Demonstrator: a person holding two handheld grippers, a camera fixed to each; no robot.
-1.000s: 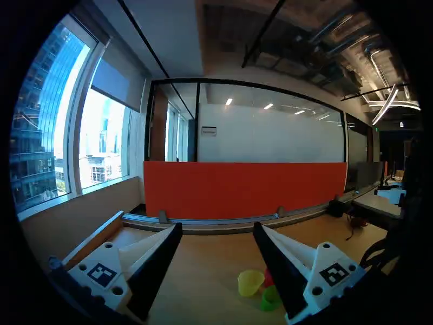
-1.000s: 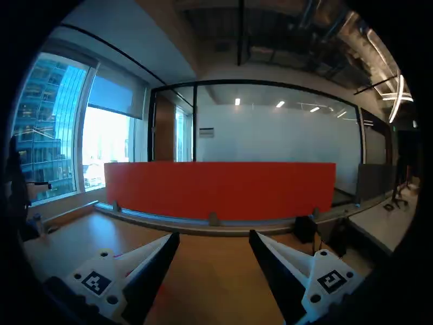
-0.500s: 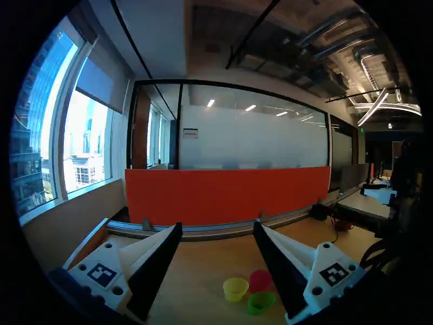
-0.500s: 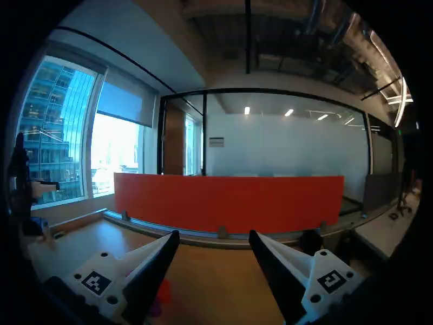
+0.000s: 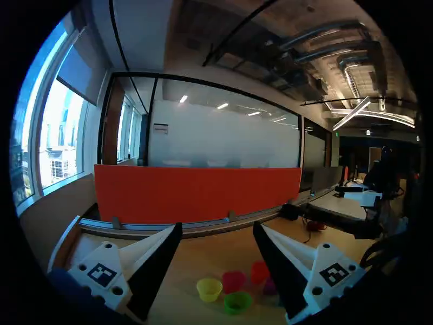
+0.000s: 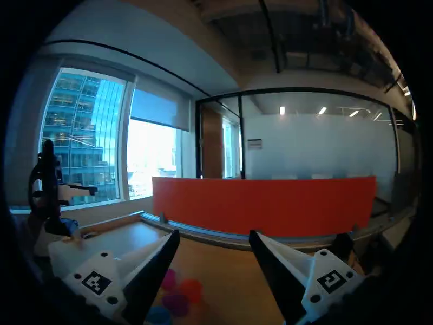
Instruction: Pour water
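Wooden desk [image 5: 214, 262] holds cups [image 5: 209, 288] (mouths up); left gripper [image 5: 216, 224] and right gripper [image 6: 213, 232] gape empty.

An orange partition [image 5: 195, 192] stands along the far edge of the wooden tabletop [image 5: 216, 260]. Behind the partition runs a frosted glass wall [image 5: 222, 135]. Left of it are bright windows [image 5: 57, 151], high above it exposed ceiling pipes [image 5: 319, 46], and right of it another desk [image 5: 338, 203].

Each camera rides its own gripper and looks forward, low over the wooden desk [image 5: 212, 258]. The left gripper [image 5: 216, 224] cam faces the orange divider [image 5: 195, 192] pretty much head-on, while the right gripper [image 6: 213, 232] cam is angled more toward the windows [image 6: 86, 157]. Both catch the divider, the glass wall [image 5: 222, 135] and the colored cups [image 5: 233, 281] close below.
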